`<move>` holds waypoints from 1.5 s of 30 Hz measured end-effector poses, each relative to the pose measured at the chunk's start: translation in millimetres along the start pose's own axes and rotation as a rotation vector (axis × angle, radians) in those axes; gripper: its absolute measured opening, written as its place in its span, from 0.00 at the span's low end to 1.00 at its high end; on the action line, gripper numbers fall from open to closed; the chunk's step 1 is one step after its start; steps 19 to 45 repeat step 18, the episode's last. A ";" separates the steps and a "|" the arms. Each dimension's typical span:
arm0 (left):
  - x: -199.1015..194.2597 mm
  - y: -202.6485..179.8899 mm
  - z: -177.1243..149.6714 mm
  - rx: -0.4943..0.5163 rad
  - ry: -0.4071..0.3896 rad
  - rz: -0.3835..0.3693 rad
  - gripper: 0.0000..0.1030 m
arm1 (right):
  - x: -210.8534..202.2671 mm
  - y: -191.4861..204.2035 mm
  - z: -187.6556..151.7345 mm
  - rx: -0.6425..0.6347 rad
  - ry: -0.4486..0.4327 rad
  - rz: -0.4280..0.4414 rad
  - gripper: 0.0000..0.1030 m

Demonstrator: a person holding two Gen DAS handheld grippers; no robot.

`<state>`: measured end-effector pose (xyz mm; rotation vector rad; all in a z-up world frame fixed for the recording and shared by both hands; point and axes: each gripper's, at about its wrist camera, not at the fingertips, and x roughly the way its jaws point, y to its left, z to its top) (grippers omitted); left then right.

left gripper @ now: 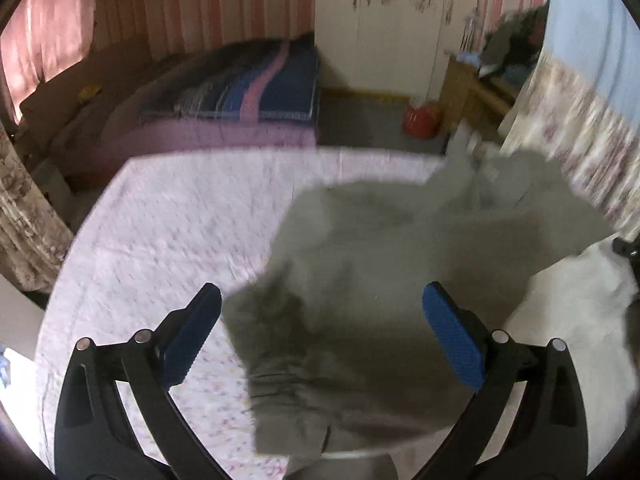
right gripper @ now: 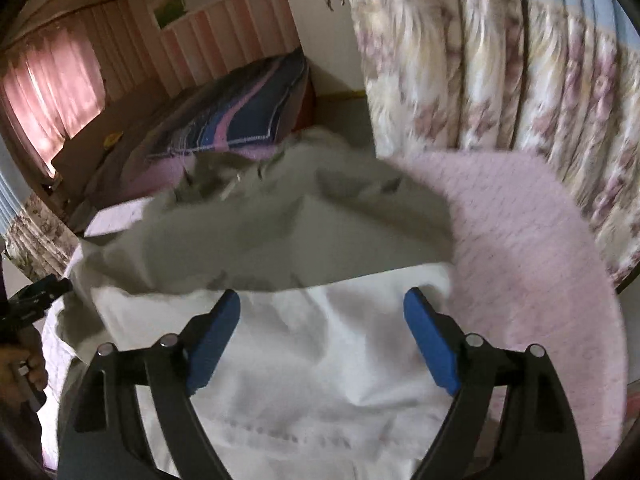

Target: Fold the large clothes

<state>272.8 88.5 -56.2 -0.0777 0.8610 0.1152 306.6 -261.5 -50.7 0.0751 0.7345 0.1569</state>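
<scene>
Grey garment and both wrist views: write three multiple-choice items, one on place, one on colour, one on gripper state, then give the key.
1. Where does the grey garment lie?
A. On the pink quilted cover
B. On the floor
C. On the striped bed

2. What colour are the pads of the left hand-held gripper?
A. Red
B. Blue
C. Green

3. How does the right hand-held gripper stand?
A. Shut on the garment
B. Open above the white cloth
C. Shut on nothing

Key: 1 A, the garment spreads over the pink cover. 2 B, both pads show blue. 3 B, its fingers stand wide apart with white cloth showing between them.
</scene>
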 end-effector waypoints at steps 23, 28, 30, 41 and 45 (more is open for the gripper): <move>3.1 12.9 -43.4 -0.054 -0.043 -0.014 0.97 | -6.3 17.5 -33.7 -0.112 -0.009 -0.192 0.83; 3.1 12.9 -43.4 -0.054 -0.043 -0.014 0.97 | -6.3 17.5 -33.7 -0.112 -0.009 -0.192 0.83; 3.1 12.9 -43.4 -0.054 -0.043 -0.014 0.97 | -6.3 17.5 -33.7 -0.112 -0.009 -0.192 0.83; 3.1 12.9 -43.4 -0.054 -0.043 -0.014 0.97 | -6.3 17.5 -33.7 -0.112 -0.009 -0.192 0.83; 3.1 12.9 -43.4 -0.054 -0.043 -0.014 0.97 | -6.3 17.5 -33.7 -0.112 -0.009 -0.192 0.83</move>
